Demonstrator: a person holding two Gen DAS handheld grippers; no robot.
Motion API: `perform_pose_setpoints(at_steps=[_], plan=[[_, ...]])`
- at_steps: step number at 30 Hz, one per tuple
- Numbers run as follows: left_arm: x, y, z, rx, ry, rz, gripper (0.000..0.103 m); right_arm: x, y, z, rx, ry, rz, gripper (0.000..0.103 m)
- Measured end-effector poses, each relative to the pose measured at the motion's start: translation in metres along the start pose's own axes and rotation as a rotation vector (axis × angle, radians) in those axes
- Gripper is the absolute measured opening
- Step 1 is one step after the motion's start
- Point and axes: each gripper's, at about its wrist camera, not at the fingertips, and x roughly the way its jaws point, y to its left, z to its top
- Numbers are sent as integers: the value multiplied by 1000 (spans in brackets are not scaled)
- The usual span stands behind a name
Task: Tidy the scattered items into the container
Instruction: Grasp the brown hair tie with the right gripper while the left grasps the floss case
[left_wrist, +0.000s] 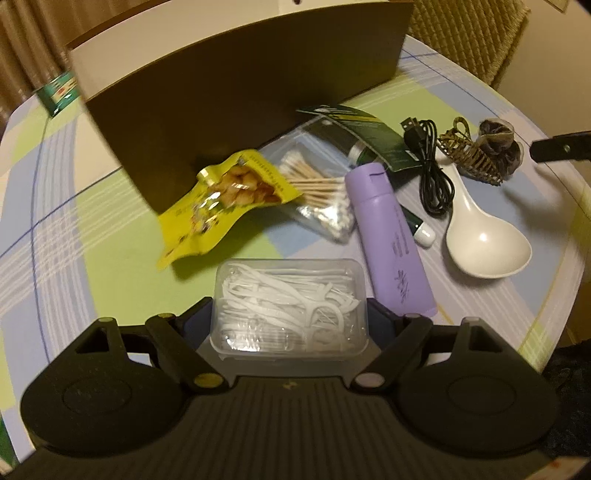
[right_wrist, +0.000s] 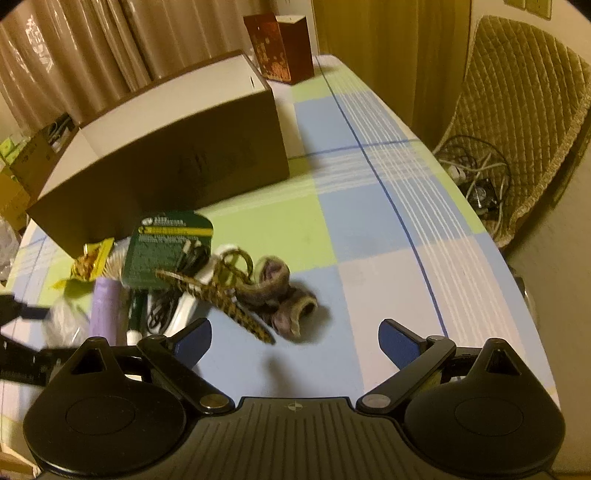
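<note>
Left wrist view: the clear floss-pick box (left_wrist: 288, 306) is clamped between the jaws of the left hand-held gripper (left_wrist: 290, 321), near the brown container (left_wrist: 240, 110) on the desk (left_wrist: 110, 229). A slip from the smooth lid could be feared, or a knock against the container wall.

Right wrist view: the right hand-held gripper (right_wrist: 295, 341) is held wide apart and empty, near the hair claw (right_wrist: 221, 295) and what is probably a scrunchie (right_wrist: 284, 295); the tangled claw might be dragged.

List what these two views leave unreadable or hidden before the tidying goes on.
- Inside of the brown box: both views sit below its rim; its walls hide any contents.
- Print on the purple bottle: too small and blurred in the left wrist view.
- Green tube: mostly hidden under the bottle and the green card.
- Floss pick box in the left tool: its near end is hidden by the tool body.
- Right tool: open, holding nothing.
</note>
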Motion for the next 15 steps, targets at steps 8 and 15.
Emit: perform_pose_setpoints(at_steps=[8,15], plan=[[-21,9,0,-82,-42,52,82,18,6,15,-45,-33,20,67],[-30,11,6,-117,-61,87,82,49,5,15,-73,28,40,48]])
